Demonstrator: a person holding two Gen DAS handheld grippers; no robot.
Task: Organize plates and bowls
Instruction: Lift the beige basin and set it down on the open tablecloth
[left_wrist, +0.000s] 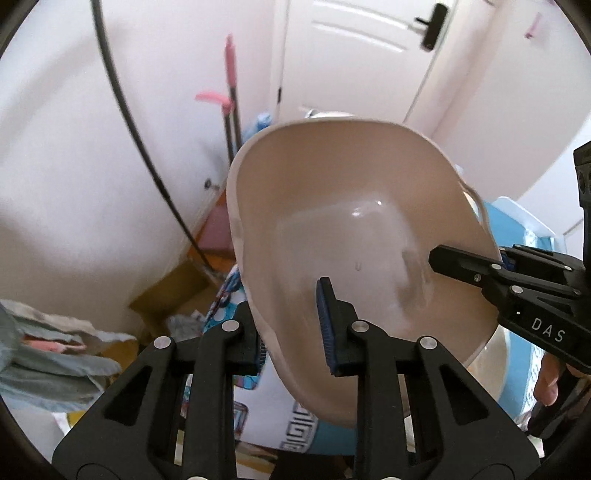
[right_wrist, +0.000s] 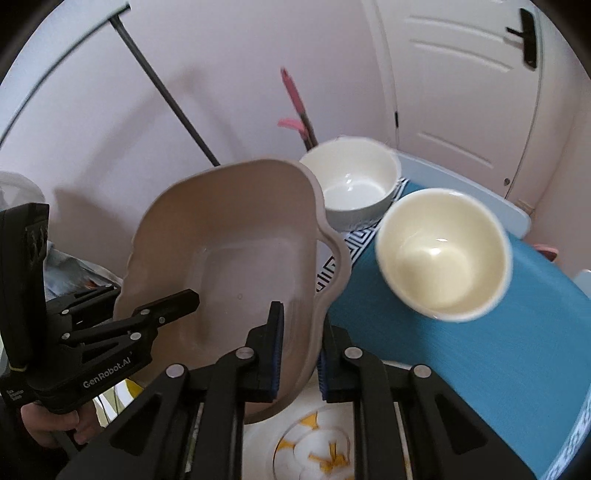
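Note:
A beige, wavy-rimmed square dish is held up in the air, tilted, by both grippers. My left gripper is shut on its left rim. My right gripper is shut on its right rim; that gripper also shows in the left wrist view, and the left gripper in the right wrist view. The dish hangs over a white plate with yellow flowers. A cream bowl and a white bowl stand on the blue mat.
The table stands against a pink wall, with a white door behind. A pink-handled mop leans in the corner. Crumpled cloths lie at the left. A dark pole slants across the wall.

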